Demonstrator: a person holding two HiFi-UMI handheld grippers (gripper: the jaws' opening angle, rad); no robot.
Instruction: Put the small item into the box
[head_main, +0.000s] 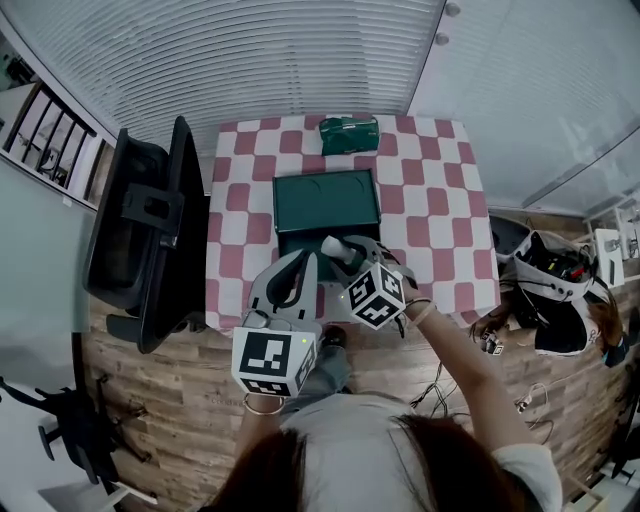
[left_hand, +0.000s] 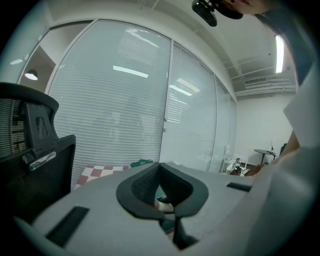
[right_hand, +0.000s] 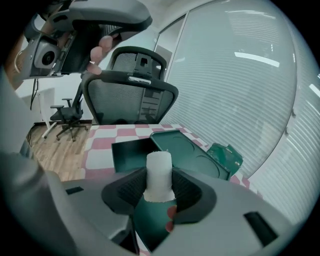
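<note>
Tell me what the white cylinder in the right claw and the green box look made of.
Cylinder: probably wax; matte white, thin wick on top, like a candle. Box: plastic or coated card, unclear; smooth dark green, circles pressed into its lid.

Desk (head_main: 440, 220): open box (head_main: 295, 243) at centre, its lid (head_main: 326, 200) lying directly behind it. Small object (head_main: 349, 134) at the far edge, behind the lid. Chair (head_main: 150, 230) against the desk's left side. Right tongs (right_hand: 159, 192), with a cylinder (right_hand: 159, 172) between them, over the box's near part; left tongs (head_main: 300, 268) just left.
</note>
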